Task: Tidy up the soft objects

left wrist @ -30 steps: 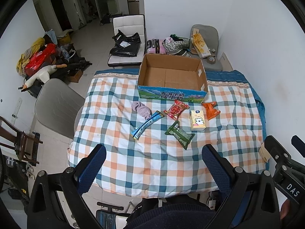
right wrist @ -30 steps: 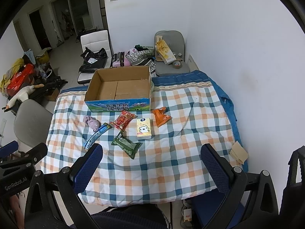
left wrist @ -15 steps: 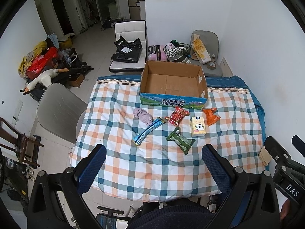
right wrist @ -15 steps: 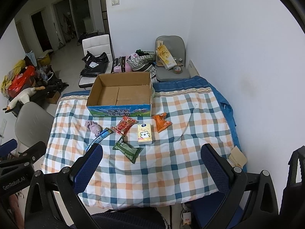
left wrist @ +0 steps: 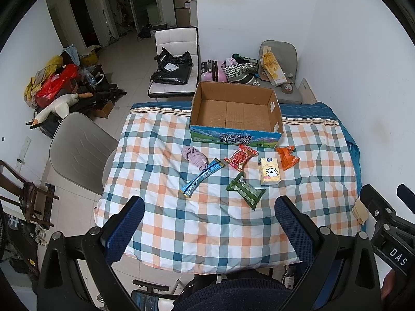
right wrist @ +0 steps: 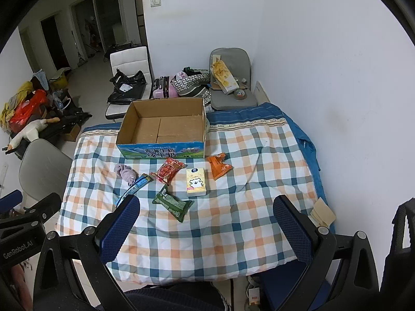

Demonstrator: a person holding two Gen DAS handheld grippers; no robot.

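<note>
Both tools are being held high and well back from the checked quilt (left wrist: 197,223) — the left gripper (left wrist: 210,223) with jaws spread wide and empty, the right gripper (right wrist: 206,224) likewise wide and empty.

The cardboard box (left wrist: 234,119) is being taken as landmark; it is standing open and empty at the far edge of the quilt. Six soft items are lying in a loose row in front of it, none yet inside:

- lilac cloth (left wrist: 194,157), front-left of the box — limp, light; likely best pinched at the bunched middle.
- blue stick sachet (left wrist: 201,178), nearer than the cloth, one end touching it — thin, probably slippery film; a grip across the middle is being judged safest.
- red snack packet (left wrist: 241,157), just before the box's front wall — puffy, crinkly; a sealed edge is being favoured.
- tissue pack (left wrist: 269,171), nearer than the red packet and to its right — squashy yet blocky, the easiest hold across its narrow sides.
- orange packet (left wrist: 287,156), before the box's right corner — a light pinch at a crimped end.
- green packet (left wrist: 245,190), farthest from the box — flat, so a low approach is being called for.
</note>
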